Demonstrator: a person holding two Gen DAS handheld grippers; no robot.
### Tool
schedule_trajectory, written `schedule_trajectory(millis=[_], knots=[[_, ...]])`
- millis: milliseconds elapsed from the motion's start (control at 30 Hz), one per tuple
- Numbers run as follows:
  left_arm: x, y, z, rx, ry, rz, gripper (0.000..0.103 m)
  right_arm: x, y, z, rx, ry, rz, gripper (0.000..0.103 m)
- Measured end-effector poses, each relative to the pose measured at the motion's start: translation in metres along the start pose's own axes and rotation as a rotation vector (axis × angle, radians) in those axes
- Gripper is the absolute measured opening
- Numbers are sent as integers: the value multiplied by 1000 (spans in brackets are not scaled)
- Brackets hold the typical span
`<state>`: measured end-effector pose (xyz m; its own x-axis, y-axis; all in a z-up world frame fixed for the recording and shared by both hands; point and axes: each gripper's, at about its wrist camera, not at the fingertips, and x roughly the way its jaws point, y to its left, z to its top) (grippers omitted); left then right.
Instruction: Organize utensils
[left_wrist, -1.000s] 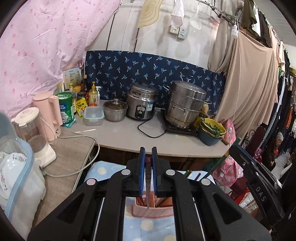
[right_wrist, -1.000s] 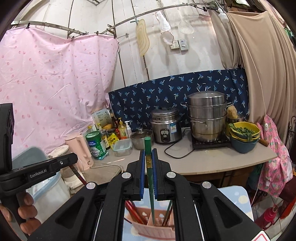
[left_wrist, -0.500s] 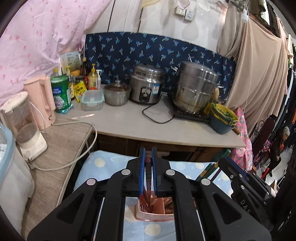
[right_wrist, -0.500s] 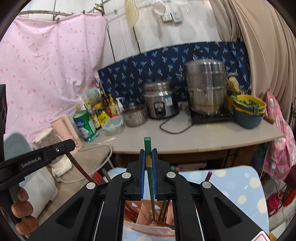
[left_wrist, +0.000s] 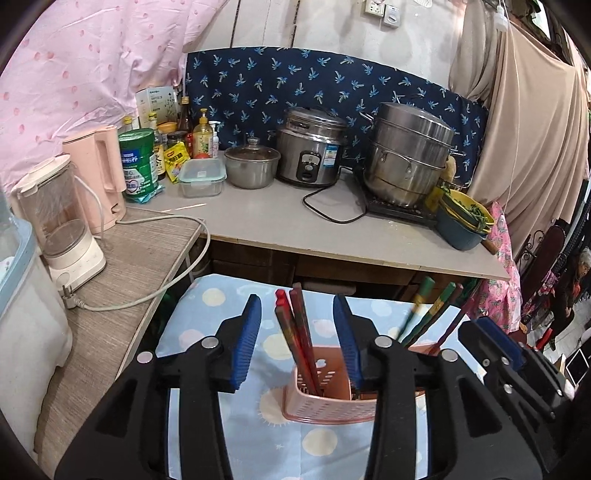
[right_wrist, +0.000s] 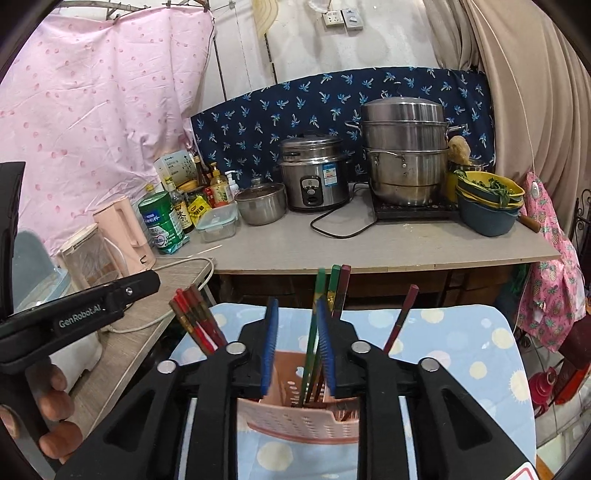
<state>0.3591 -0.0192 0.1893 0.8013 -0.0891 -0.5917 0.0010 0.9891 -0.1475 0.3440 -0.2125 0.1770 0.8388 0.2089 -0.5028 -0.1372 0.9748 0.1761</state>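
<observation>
A pink perforated utensil basket (left_wrist: 325, 406) (right_wrist: 295, 421) stands on a small table with a blue dotted cloth (left_wrist: 207, 332) (right_wrist: 461, 339). Red chopsticks (left_wrist: 297, 336) (right_wrist: 195, 321) lean in its left compartment, between the opening jaws of my left gripper (left_wrist: 297, 339), untouched by the pads. Green chopsticks (right_wrist: 314, 332) (left_wrist: 424, 314) stand in another compartment, between the opening jaws of my right gripper (right_wrist: 297, 347), free of the pads. A single dark red chopstick (right_wrist: 400, 319) leans at the basket's right.
Behind the table runs a grey counter (left_wrist: 280, 221) with a rice cooker (left_wrist: 312, 147), a steel steamer pot (left_wrist: 406, 155), a small lidded pot (left_wrist: 251, 166), bottles, a green tin (left_wrist: 136, 162) and stacked bowls (left_wrist: 461, 221). A blender (left_wrist: 59, 221) and a pink kettle (left_wrist: 99, 177) stand left.
Both grippers have sunk toward the basket and spread their jaws. The red chopstick from the left and the green one from the right now stand loose in the basket.
</observation>
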Motion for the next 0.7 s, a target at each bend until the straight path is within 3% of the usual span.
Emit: schedule_trajectory(millis=[267,467,700], knots=[[-13,6,-25,-2,29,56,47,-27,7,-13,-18,-1,0,52],[-24,7,-53,21,58,108,51,-42,13,-35,-44,22,-34,59],[-37,9,-87,27,96,130,63,-60,9,-64,-42,68,-56,67]])
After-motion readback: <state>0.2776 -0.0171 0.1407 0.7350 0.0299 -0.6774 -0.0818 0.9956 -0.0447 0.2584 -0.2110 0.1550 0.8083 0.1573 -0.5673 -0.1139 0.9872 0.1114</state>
